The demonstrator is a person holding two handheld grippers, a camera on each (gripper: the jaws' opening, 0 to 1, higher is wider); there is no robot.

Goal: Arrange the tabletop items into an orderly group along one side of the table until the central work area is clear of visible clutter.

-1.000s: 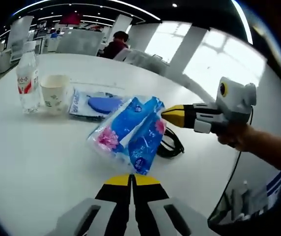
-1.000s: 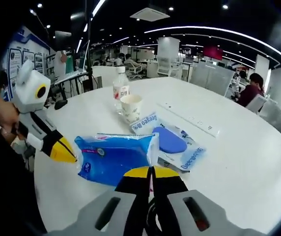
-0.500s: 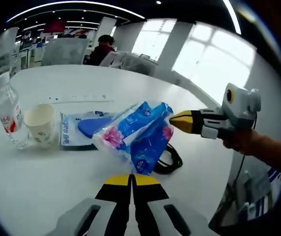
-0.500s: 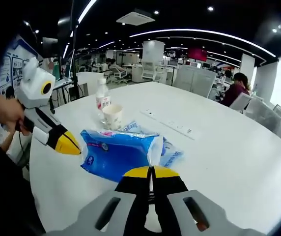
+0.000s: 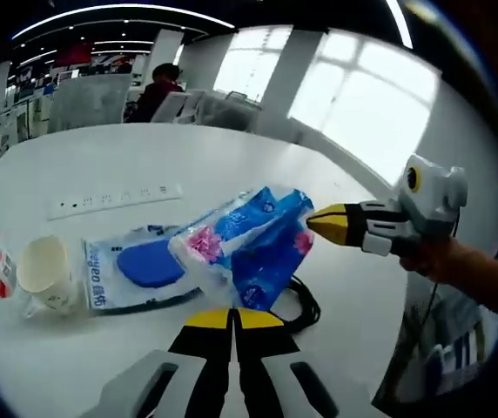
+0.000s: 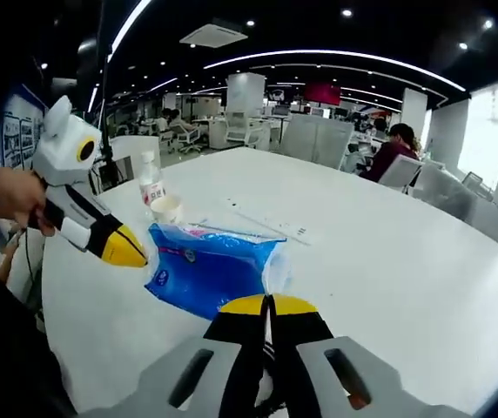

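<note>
The blue plastic tissue pack with pink flowers (image 5: 247, 246) has risen off the round white table (image 5: 144, 148), pinched between the left gripper (image 5: 233, 315) and right gripper (image 5: 314, 220), both closed-jawed. It now hangs above the blue pad packet (image 5: 136, 270) beside the paper cup (image 5: 46, 273), seemingly heading sideward.

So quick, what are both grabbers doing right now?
Left gripper: fingers shut on the blue tissue pack.
Right gripper: fingers shut on the same pack.
</note>
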